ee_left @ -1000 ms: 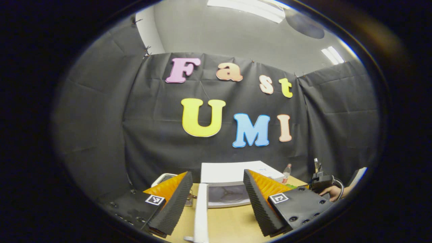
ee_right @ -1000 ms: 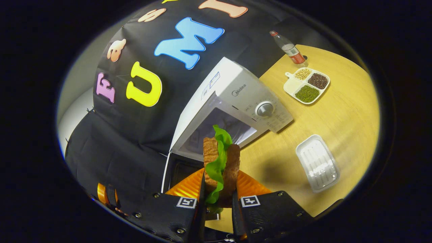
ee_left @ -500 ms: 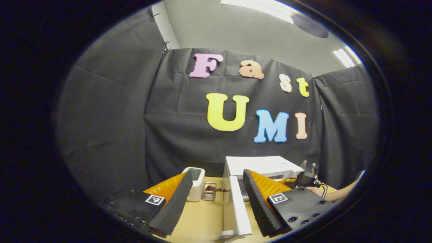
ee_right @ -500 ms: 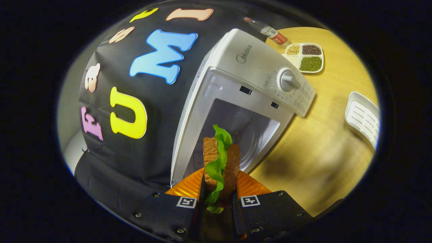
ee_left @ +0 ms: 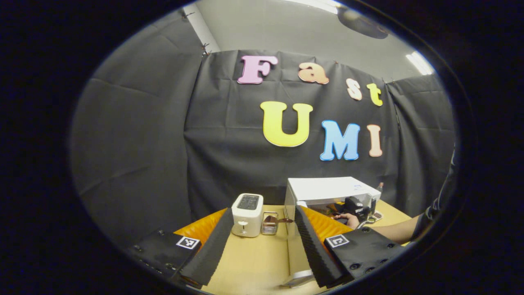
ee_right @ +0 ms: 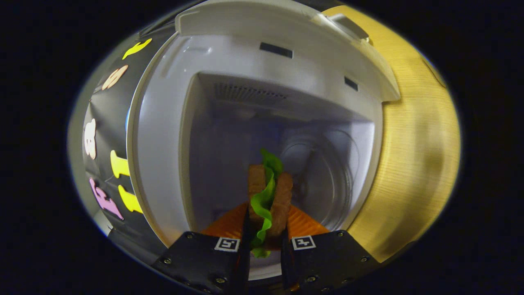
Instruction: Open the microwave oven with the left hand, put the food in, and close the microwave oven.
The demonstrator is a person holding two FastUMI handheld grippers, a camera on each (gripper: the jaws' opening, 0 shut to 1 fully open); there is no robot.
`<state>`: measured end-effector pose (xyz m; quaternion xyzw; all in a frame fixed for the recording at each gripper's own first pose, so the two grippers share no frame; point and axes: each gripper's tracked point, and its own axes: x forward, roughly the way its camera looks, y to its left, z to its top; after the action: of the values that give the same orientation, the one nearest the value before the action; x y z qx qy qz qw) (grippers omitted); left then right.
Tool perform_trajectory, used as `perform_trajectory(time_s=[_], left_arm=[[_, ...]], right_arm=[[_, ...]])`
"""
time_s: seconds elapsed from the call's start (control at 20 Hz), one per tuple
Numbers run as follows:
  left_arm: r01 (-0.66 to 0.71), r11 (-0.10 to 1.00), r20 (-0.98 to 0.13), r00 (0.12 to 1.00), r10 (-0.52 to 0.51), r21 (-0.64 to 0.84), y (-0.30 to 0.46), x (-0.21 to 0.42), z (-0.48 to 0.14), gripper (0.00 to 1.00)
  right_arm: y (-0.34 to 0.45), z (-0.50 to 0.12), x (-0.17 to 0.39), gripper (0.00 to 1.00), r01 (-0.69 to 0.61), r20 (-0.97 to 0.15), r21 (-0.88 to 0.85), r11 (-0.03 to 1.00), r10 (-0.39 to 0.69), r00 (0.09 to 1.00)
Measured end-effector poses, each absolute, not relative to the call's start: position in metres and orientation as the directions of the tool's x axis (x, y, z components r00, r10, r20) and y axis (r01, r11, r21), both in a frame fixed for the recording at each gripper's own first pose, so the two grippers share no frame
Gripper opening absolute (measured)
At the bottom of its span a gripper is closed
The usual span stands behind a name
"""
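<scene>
Since the oven was still well apart from the right tool (ee_right: 264,246) a second ago, the change is clear: the sandwich (ee_right: 268,192) has been carried to the mouth of the microwave (ee_right: 163,135), whose cavity and turntable (ee_right: 327,172) are now faced directly. Insertion is judged underway; release is not yet done. The sandwich is seen clamped upright between both fingers, two brown slices with green lettuce protruding. The left tool (ee_left: 262,241) is held wide, empty, drawn back over the desk (ee_left: 254,262), beside the open door (ee_left: 292,246).
</scene>
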<state>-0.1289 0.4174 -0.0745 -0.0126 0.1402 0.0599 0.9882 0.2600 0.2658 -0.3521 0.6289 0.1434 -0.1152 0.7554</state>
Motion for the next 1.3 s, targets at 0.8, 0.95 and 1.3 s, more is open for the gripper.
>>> perform_trajectory(time_s=[0.8,0.95,1.3], left_arm=[[-0.086,0.996,-0.267,0.961,0.074,-0.033,0.389,-0.115,-0.075,0.95],[-0.063,0.997,-0.255,0.966,0.049,-0.048,0.375,-0.109,-0.071,0.95],[0.011,0.998,-0.222,0.975,-0.024,-0.06,0.338,-0.084,-0.067,0.96]], right_arm=[[0.262,-0.382,0.204,0.97,0.445,-0.533,0.749,0.49,0.048,0.845],[0.243,-0.362,0.17,0.97,0.387,-0.526,0.685,0.617,0.051,0.849],[0.199,-0.271,0.103,0.97,0.156,-0.432,0.406,0.9,0.039,0.901]])
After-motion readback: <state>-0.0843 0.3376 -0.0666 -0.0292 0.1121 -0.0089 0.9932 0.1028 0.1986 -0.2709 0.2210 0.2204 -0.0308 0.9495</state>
